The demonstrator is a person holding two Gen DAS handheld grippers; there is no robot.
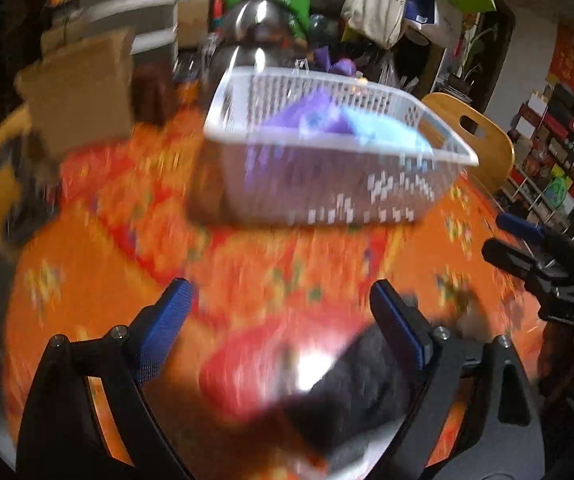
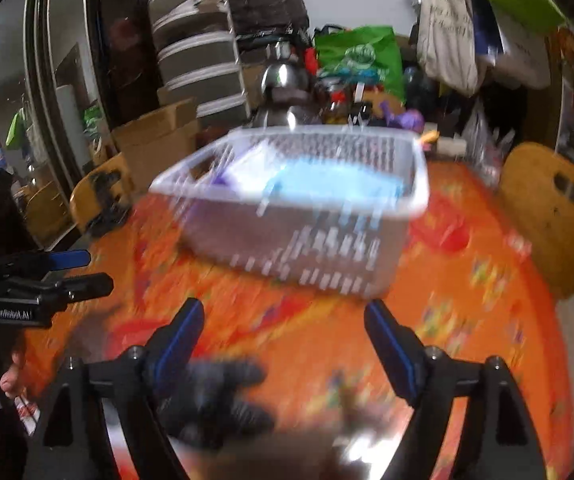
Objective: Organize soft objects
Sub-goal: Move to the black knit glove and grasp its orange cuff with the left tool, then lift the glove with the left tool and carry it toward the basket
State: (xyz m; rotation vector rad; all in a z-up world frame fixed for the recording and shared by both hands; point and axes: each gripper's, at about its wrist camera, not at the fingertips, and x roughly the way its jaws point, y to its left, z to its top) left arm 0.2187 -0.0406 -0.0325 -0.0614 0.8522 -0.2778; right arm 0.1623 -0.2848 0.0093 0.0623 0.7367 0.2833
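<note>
A white slotted basket (image 1: 447, 140) stands on the orange patterned table, holding a purple cloth (image 1: 307, 114) and a light blue cloth (image 1: 383, 130). The basket also shows in the right wrist view (image 2: 419, 200) with the blue cloth (image 2: 335, 184). A dark soft object (image 1: 363, 392) lies on the table near my left gripper (image 1: 283, 300), which is open and empty. The same dark object (image 2: 215, 400) lies by the left finger of my open, empty right gripper (image 2: 283, 324). Both views are blurred.
Wooden chairs (image 1: 475, 128) (image 2: 547, 208) stand around the table. A cardboard box (image 1: 83, 92), a steel kettle (image 1: 255, 36), hanging bags (image 2: 447, 28) and stacked drawers (image 2: 199, 48) crowd the far side. The right gripper shows at the right edge of the left view (image 1: 547, 268).
</note>
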